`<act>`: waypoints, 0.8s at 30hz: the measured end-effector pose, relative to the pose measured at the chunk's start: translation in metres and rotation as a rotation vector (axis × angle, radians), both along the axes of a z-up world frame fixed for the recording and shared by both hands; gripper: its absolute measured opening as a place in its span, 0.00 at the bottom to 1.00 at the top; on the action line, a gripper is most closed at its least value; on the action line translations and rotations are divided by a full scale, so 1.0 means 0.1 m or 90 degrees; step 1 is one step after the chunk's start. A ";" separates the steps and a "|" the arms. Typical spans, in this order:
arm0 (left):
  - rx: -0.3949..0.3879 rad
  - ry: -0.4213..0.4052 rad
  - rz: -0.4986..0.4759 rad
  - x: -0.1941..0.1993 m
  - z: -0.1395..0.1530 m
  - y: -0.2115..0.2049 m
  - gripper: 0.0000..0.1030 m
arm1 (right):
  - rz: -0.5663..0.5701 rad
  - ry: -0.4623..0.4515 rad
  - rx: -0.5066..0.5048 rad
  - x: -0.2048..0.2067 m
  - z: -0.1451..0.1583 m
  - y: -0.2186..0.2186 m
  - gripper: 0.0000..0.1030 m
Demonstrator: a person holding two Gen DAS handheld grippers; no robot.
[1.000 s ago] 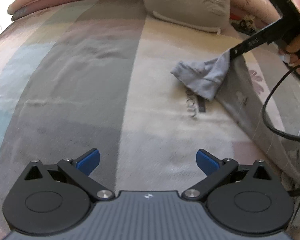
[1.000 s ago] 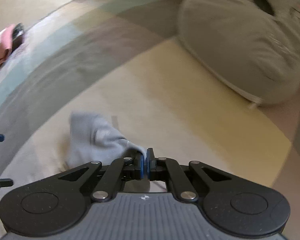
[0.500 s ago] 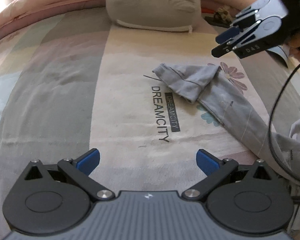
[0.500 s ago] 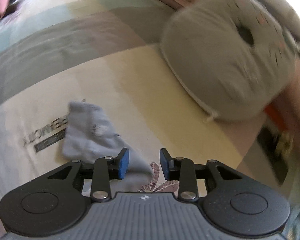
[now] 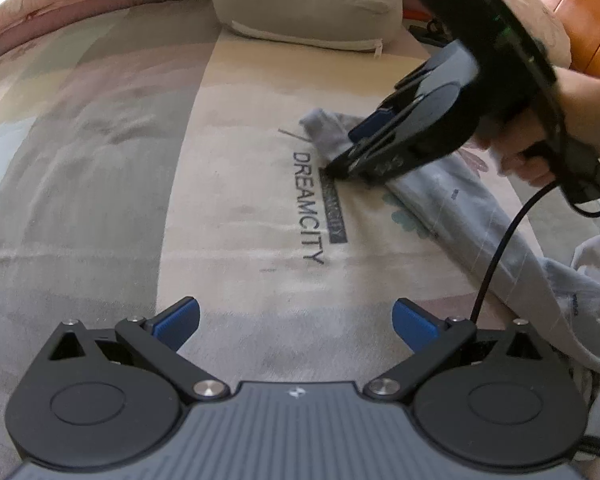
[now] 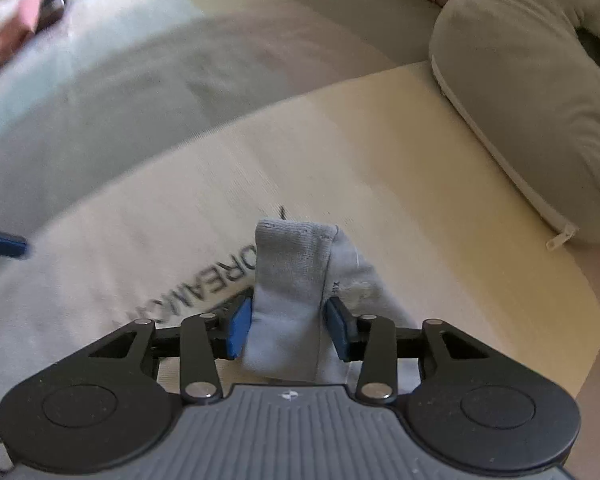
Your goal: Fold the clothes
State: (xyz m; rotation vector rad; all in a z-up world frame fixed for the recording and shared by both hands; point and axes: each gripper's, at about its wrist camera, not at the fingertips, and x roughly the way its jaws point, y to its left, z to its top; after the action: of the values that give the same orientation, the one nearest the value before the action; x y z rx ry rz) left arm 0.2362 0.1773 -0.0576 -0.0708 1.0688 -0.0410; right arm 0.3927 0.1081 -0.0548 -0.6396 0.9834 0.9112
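The grey garment (image 5: 452,204) lies on the bed (image 5: 236,208), stretched out in a long strip. In the left wrist view its long line runs from the folded end near the word DREAMCITY (image 5: 308,208) down toward the right edge, where it bunches up.

The right claw (image 6: 288,330) is right at that folded end (image 6: 292,272). The cloth sits between its 2 blue pads (image 6: 239,330), and the jaws have just been opening. The pads stand beside the cloth and do not seem to squeeze it, so the claw looks let go. It points down at the bed.

The left claw (image 5: 296,322) is wide open with nothing in it. It hangs over bare bed, well apart from the folded end. The bunched part of the garment lies just to its right.

So the right claw is the nearer one to the folded end, and the left claw is nearer the bunched end. A grey pillow (image 5: 308,0) sits far off at the head of the bed.
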 end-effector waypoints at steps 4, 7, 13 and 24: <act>-0.005 0.000 0.008 -0.04 -0.01 0.06 0.99 | -0.015 -0.013 0.001 0.14 0.19 -0.13 0.20; -0.035 -0.006 0.024 -0.05 -0.02 0.11 0.99 | -0.052 -0.050 -0.015 0.41 0.35 -0.31 0.29; -0.048 -0.008 0.027 -0.01 -0.03 0.13 0.99 | -0.125 -0.025 -0.009 0.93 0.47 -0.56 0.39; -0.051 0.003 0.024 0.07 -0.11 0.14 0.99 | -0.131 0.099 0.014 0.78 0.18 -0.03 0.42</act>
State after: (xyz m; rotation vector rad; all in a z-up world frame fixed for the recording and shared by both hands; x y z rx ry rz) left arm 0.2428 0.1912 -0.0683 -0.1631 1.0704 -0.0493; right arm 0.4707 0.1051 -0.0364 -0.4446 1.1533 0.7970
